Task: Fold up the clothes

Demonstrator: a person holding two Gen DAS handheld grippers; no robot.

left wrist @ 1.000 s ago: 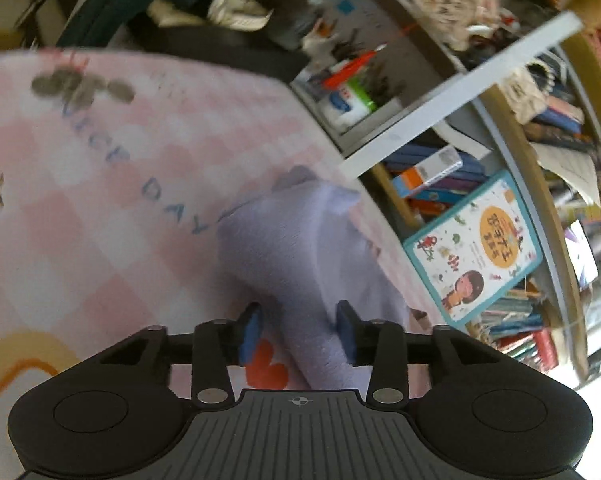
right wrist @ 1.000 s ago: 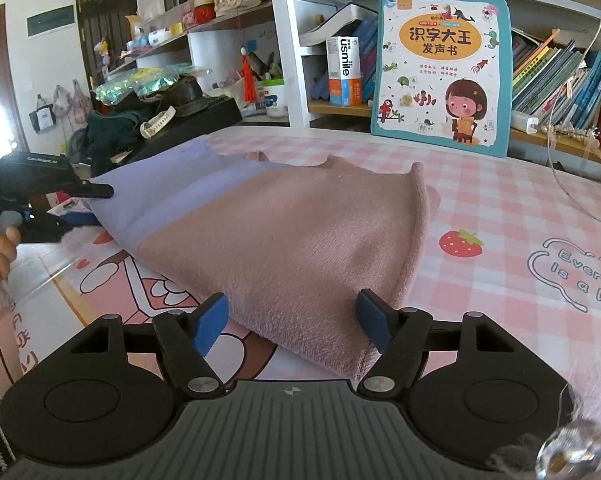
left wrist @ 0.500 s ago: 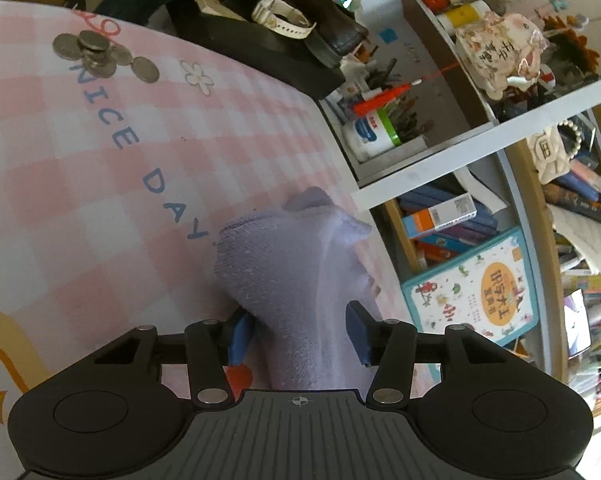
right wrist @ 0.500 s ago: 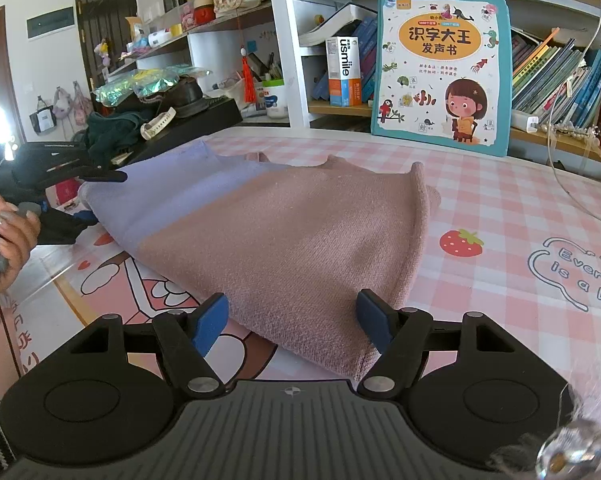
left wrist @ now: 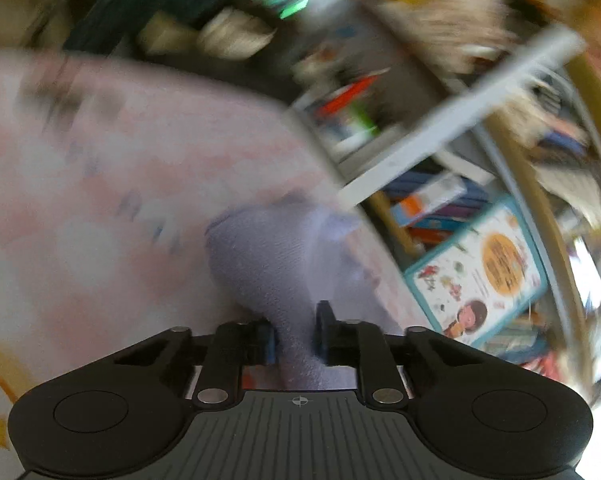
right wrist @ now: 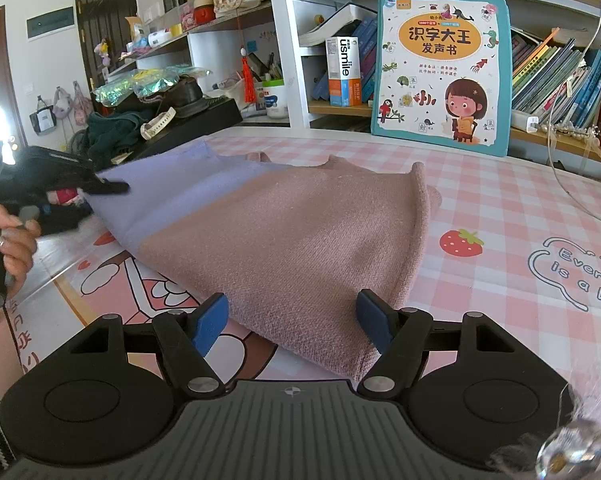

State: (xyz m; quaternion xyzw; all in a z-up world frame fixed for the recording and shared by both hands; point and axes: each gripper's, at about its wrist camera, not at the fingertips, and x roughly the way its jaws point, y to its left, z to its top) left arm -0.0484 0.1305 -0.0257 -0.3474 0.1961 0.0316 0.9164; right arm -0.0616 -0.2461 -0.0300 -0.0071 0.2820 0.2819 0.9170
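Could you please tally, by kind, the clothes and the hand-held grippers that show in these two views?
Knitted garment, lilac and dusty pink: 1
Hand-held grippers: 2, the left hand-held gripper closing on the lilac end, the right hand-held gripper open over the pink hem
Total: 3

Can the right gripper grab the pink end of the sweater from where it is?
Probably yes. The right gripper is open and the pink end of the sweater already lies between its fingers, with nothing covering it. The left gripper is closing on the purple end.
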